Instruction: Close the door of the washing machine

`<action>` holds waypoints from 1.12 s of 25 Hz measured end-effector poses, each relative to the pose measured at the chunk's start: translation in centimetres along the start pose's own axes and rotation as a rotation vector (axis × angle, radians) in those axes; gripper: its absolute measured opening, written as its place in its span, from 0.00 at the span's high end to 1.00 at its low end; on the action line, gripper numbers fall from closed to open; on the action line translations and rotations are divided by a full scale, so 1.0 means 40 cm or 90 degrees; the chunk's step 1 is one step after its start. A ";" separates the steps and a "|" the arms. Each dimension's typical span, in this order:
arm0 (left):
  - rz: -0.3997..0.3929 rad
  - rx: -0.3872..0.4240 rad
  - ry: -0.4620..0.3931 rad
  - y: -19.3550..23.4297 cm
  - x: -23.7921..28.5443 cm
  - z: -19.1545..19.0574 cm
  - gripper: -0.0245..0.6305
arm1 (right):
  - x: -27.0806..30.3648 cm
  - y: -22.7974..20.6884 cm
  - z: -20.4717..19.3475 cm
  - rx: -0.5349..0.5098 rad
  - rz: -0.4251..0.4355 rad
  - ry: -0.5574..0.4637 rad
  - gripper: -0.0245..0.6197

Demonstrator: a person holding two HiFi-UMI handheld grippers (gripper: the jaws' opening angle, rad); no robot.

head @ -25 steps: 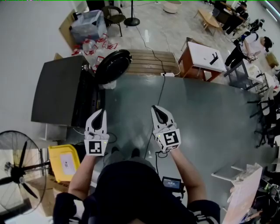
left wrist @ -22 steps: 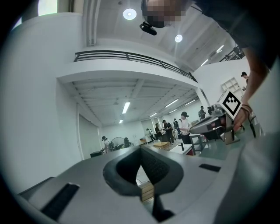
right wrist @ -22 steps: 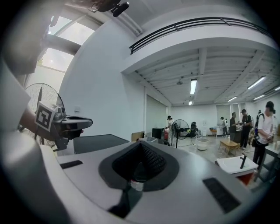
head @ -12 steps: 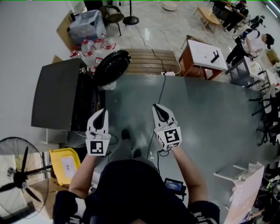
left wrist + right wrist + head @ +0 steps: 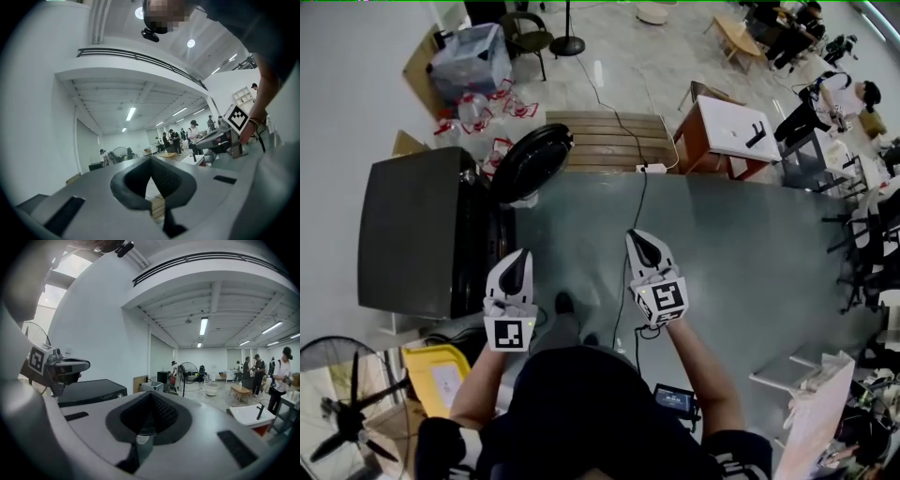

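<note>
1. The round black door (image 5: pixel 532 161) stands swung open at the far front corner of the dark washing machine (image 5: pixel 408 230), which sits at the left of the head view.
2. The left gripper (image 5: pixel 521 257) hovers near the machine's front, jaws closed together and empty (nothing touched).
3. The right gripper (image 5: pixel 640 240), also closed and empty, hangs over the grey floor (image 5: pixel 750 253), well apart from the door.

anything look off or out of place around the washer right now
The round black door of the dark grey washing machine stands swung wide open, jutting out over the grey floor mat. Behind it, small red-and-white items lie scattered loose on the pale floor. Nothing else stands out.
</note>
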State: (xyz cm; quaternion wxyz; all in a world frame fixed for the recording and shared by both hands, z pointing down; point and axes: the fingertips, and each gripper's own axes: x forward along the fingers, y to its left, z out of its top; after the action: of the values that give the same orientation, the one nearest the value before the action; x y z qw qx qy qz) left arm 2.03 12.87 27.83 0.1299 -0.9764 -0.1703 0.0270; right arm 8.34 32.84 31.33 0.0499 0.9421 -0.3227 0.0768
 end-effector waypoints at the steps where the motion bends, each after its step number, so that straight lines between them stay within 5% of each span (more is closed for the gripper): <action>1: -0.017 0.029 0.011 0.010 0.016 -0.011 0.93 | 0.031 -0.011 -0.003 0.002 -0.004 0.005 0.93; 3: -0.032 0.041 0.028 0.032 0.047 -0.035 0.93 | 0.091 -0.031 -0.011 0.004 -0.009 0.017 0.93; 6: -0.005 -0.039 0.021 0.077 0.090 -0.054 0.93 | 0.168 -0.061 -0.020 0.009 -0.010 0.030 0.93; 14: -0.013 0.064 0.042 0.145 0.188 -0.068 0.93 | 0.305 -0.133 -0.030 0.002 0.002 0.048 0.93; 18: 0.047 -0.028 0.054 0.159 0.236 -0.098 0.93 | 0.366 -0.189 -0.042 0.002 0.026 0.048 0.93; 28: 0.196 -0.069 0.090 0.154 0.399 -0.118 0.93 | 0.520 -0.393 -0.107 -0.018 0.132 0.073 0.93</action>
State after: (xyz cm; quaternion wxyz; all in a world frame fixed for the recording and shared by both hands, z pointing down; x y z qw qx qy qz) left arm 19.50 11.54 30.63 0.0830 -0.9960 -0.0103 -0.0317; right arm 33.77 33.34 38.52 0.0734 0.8969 -0.4160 0.1309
